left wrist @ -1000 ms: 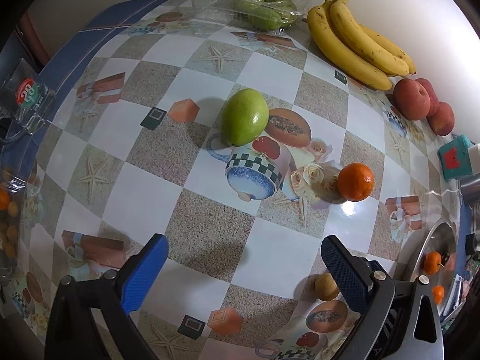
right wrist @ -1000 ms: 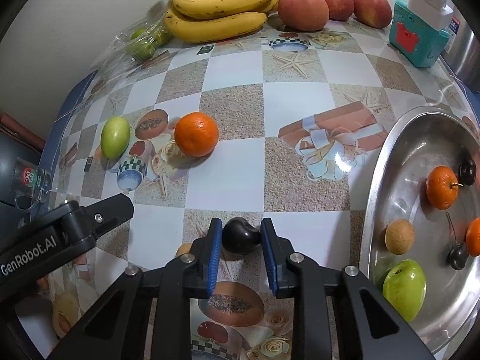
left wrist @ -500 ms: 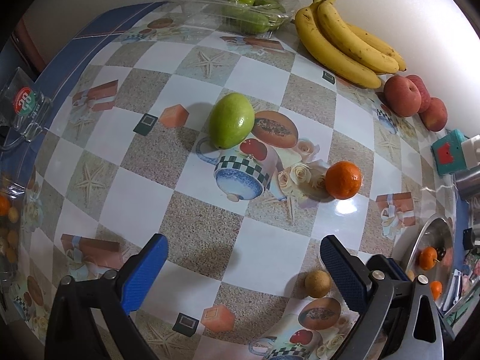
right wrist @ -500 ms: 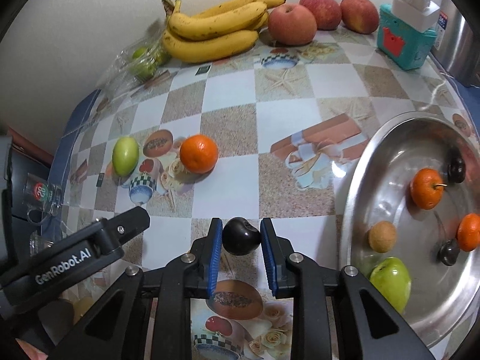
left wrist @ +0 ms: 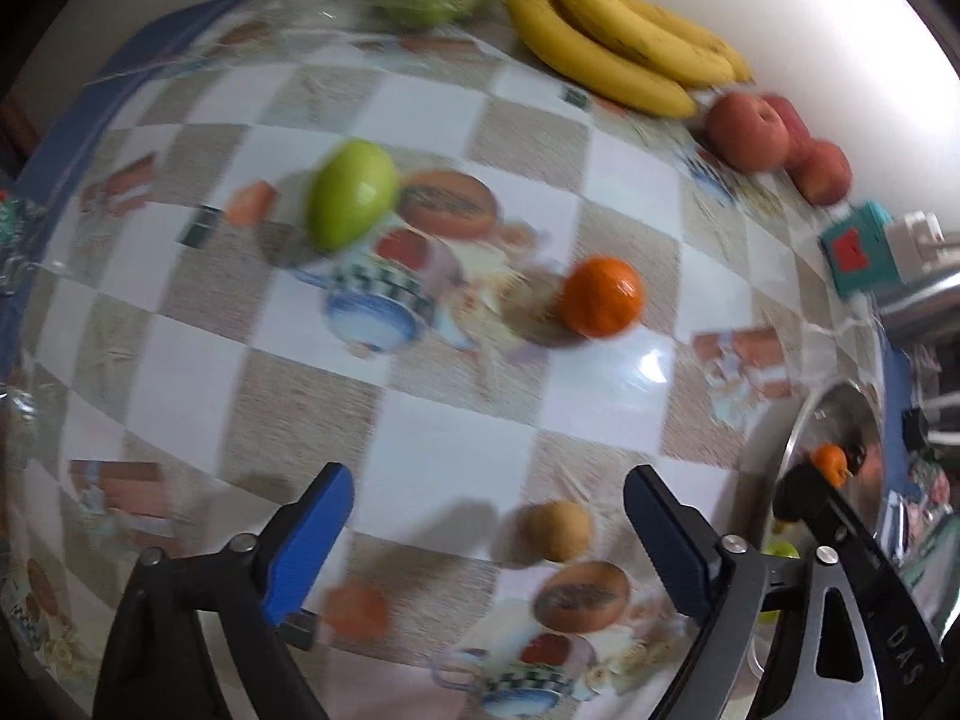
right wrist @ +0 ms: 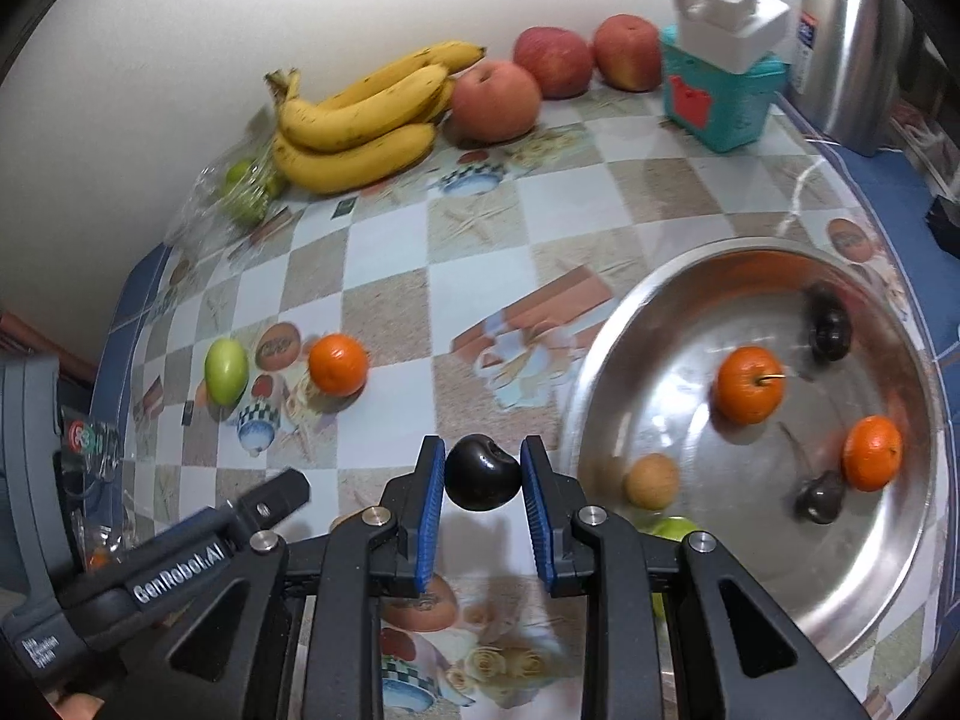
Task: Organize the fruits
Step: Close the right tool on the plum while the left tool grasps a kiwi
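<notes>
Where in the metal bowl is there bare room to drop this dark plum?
The metal bowl is bare along its near-right floor and at its upper left, above the stemmed orange. The oranges and dark fruits crowd the middle and right; the right gripper holds the dark plum.

A wide stretch of bare checked tablecloth is left open between the wall-side fruit and the steel bowl. The back edge is lined by bananas, apples and a teal box. Mid-table, passage is narrowed by an orange and a green fruit. Bare metal is still offered in the bowl's near part.
</notes>
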A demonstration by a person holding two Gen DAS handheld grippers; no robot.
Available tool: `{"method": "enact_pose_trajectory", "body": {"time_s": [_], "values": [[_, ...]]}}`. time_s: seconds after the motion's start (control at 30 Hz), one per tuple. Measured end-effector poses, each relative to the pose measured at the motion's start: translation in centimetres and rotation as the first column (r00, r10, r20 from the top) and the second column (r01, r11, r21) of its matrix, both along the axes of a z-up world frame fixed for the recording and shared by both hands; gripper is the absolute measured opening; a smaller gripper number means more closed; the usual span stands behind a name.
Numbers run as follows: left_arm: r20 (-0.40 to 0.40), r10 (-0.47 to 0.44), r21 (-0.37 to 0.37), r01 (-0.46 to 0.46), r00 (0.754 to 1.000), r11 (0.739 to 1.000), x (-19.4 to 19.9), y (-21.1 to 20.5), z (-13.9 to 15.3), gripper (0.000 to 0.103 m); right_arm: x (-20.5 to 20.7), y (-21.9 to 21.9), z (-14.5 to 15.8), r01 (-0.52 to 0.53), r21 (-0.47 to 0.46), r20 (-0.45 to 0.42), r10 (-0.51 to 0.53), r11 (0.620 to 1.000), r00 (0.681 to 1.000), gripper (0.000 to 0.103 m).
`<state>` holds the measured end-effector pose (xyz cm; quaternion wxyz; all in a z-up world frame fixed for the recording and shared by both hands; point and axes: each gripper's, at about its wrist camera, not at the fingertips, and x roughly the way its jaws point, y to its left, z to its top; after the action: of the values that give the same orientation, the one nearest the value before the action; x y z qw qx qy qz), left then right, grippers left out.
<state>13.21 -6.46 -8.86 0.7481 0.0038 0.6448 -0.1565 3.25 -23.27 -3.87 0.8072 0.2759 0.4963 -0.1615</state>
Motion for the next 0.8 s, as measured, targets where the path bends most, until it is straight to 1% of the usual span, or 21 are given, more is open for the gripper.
{"method": "enact_pose_trajectory", "body": {"time_s": [0.1,0.23,0.3,0.37,0.4,0.43,0.47,0.5,0.53,0.57,0.63,0.8], "values": [[-0.035,-0.033,-0.006,0.033,0.999,0.999,-0.5,-1.1,-0.8,0.084,-0.4,-0.6,0.1,0.019,0.007,0.004,-0.019,1.000,1.000,0.027],[-0.053,-0.067,0.007,0.067,0.996,0.998,-1.1,-2.1,-1.3,0.071,-0.8,-0.9,0.2,0.032,0.008,0.006,-0.032,0.999,0.999,0.027],[-0.055,-0.076,0.018,0.077,0.996,0.997,-1.5,-2.5,-1.5,0.064,-0.8,-0.9,0.3,0.032,0.008,0.008,-0.032,0.999,0.999,0.027],[-0.061,-0.080,0.027,0.081,0.995,0.996,-1.6,-2.9,-1.8,0.054,-0.8,-0.9,0.3,0.031,0.009,0.010,-0.031,0.999,0.999,0.027],[-0.057,-0.081,0.035,0.083,0.995,0.996,-1.7,-3.2,-1.9,0.052,-0.8,-0.9,0.3,0.030,0.009,0.010,-0.030,1.000,1.000,0.027],[-0.052,-0.081,0.043,0.084,0.995,0.996,-1.8,-3.3,-1.8,0.046,-0.8,-0.9,0.3,0.029,0.010,0.010,-0.029,1.000,1.000,0.027],[-0.051,-0.079,0.041,0.081,0.996,0.996,-1.8,-3.4,-1.9,0.039,-0.8,-0.9,0.3,0.029,0.011,0.010,-0.029,1.000,1.000,0.027],[-0.053,-0.076,0.033,0.078,0.996,0.996,-1.8,-3.3,-1.8,0.036,-0.8,-0.9,0.3,0.029,0.012,0.011,-0.030,0.999,1.000,0.027],[-0.056,-0.078,0.023,0.079,0.995,0.997,-1.9,-3.3,-1.8,0.030,-0.8,-0.9,0.4,0.030,0.013,0.012,-0.030,0.999,0.999,0.027],[-0.053,-0.080,0.020,0.081,0.995,0.996,-2.0,-3.2,-1.6,0.027,-0.8,-0.9,0.4,0.030,0.013,0.012,-0.030,0.999,0.999,0.027],[-0.038,-0.084,0.026,0.085,0.996,0.996,-1.9,-3.0,-1.2,0.027,-0.9,-1.0,0.4,0.031,0.015,0.013,-0.031,0.999,0.999,0.027],[-0.022,-0.068,0.007,0.068,0.997,0.998,-1.6,-2.3,-0.1,0.027,-0.9,-1.1,0.4,0.034,0.021,0.015,-0.034,0.999,0.999,0.027]]}}
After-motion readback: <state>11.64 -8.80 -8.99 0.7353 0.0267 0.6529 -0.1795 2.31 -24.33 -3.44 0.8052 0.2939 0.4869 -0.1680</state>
